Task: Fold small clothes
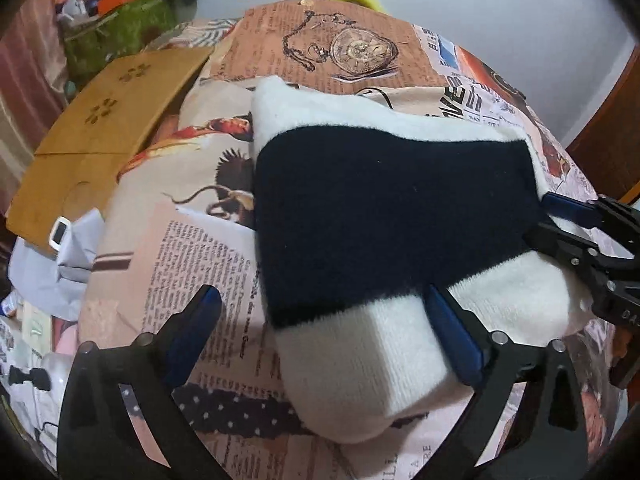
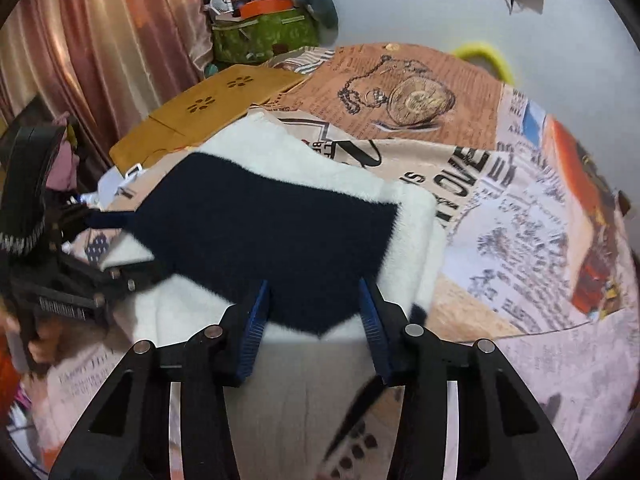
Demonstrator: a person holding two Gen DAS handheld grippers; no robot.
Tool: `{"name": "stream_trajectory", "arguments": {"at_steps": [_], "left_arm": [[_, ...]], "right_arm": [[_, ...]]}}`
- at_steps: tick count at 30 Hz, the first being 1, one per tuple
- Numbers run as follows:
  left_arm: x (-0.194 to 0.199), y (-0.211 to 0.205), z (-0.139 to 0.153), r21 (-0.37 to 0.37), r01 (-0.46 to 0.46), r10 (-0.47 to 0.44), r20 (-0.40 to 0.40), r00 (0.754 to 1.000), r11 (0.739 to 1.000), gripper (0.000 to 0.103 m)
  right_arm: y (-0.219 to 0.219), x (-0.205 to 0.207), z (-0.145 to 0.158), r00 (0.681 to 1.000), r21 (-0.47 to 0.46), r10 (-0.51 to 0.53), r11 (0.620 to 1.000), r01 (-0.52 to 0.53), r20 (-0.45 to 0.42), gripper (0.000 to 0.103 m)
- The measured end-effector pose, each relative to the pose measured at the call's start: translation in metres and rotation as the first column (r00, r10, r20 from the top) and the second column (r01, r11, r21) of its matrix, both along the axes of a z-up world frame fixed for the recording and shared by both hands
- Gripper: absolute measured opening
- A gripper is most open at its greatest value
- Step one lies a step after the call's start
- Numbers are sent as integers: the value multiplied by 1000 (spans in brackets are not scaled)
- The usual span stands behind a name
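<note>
Fleece garment (image 1: 384,216), black-and-white, lies folded on the newsprint bedspread (image 1: 208,256); left gripper (image 1: 320,320) jaws spread wide, right gripper (image 2: 316,320) jaws part-spread astride its edge, so tugging could undo the fold.

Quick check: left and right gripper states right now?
Left gripper: open wide, one finger resting on the fuzzy black-and-white garment, gripping nothing.
Right gripper: fingers apart over the garment's edge, not pinching it.

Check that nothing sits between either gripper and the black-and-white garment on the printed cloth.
Nothing visible does. The left gripper is open, its fingers astride the garment's near white edge. The right gripper is right at the garment's near edge, the fabric between its fingers. Only the printed cloth lies around it.
</note>
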State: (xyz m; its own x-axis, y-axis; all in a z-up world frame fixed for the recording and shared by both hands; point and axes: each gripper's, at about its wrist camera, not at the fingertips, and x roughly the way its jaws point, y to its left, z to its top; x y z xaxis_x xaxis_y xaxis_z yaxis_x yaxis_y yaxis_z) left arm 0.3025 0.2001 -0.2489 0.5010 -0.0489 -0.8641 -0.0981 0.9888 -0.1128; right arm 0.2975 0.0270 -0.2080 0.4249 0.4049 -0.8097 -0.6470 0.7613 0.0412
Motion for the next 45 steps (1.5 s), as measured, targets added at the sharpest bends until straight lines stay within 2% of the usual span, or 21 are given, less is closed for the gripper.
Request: {"name": "stream_trajectory", "arguments": {"at_steps": [4,6,10,14,17,19,22,24,25,27,31,34,38,41,43,45], "left_arm": [[-18,-13,17,70,6,-8,27,1000,998,102],[-27,-15,25,86,1,-4,34,999,996,102],[-46,-14,52,93,-26,19,79,997,995,102],[-71,-17,92,106,-66,48,171,984,992,102],[-93,-21,131,94,-84,56,271,961,992,102],[-112,-27,162,85,-89,53,352,935,992,102],[-139,-40,204,101,-83,27,466,884,991,102],[-163,-52,232,122,-97,14,553,833,988,102],[-173,-58,243,133,-108,11,579,815,985,102],[-194,-68,259,137,-116,3,631,776,984,102],[-233,-85,280,134,-108,-18,701,712,985,102],[-258,-95,287,128,-97,-29,737,675,987,102],[-284,-105,289,125,-80,-42,754,656,989,102],[-295,-107,286,109,-70,-36,752,658,992,102],[-297,-107,284,96,-72,-24,749,663,993,103],[-299,-107,282,84,-78,-10,745,667,993,103]], "right_arm": [[-11,-15,10,999,20,-29,999,29,17,47],[-16,-20,13,998,19,-54,998,53,24,59],[-29,-33,24,996,63,-82,995,81,19,59],[-45,-50,56,991,156,-118,982,106,66,59],[-57,-70,95,981,235,-140,966,105,138,59],[-63,-85,117,971,282,-151,955,95,185,59],[-73,-113,151,951,343,-165,937,68,262,59],[-76,-131,169,936,374,-171,926,46,309,59],[-78,-140,176,928,386,-174,922,36,328,59],[-82,-158,189,911,410,-183,912,17,369,59],[-90,-193,211,877,457,-202,889,-22,437,59],[-96,-212,218,855,477,-221,878,-34,468,59],[-100,-229,220,834,490,-249,871,-30,493,69],[-100,-228,218,825,489,-269,872,-11,498,83],[-100,-227,216,817,487,-286,873,8,500,88],[-102,-230,215,812,486,-297,874,18,503,99]]}}
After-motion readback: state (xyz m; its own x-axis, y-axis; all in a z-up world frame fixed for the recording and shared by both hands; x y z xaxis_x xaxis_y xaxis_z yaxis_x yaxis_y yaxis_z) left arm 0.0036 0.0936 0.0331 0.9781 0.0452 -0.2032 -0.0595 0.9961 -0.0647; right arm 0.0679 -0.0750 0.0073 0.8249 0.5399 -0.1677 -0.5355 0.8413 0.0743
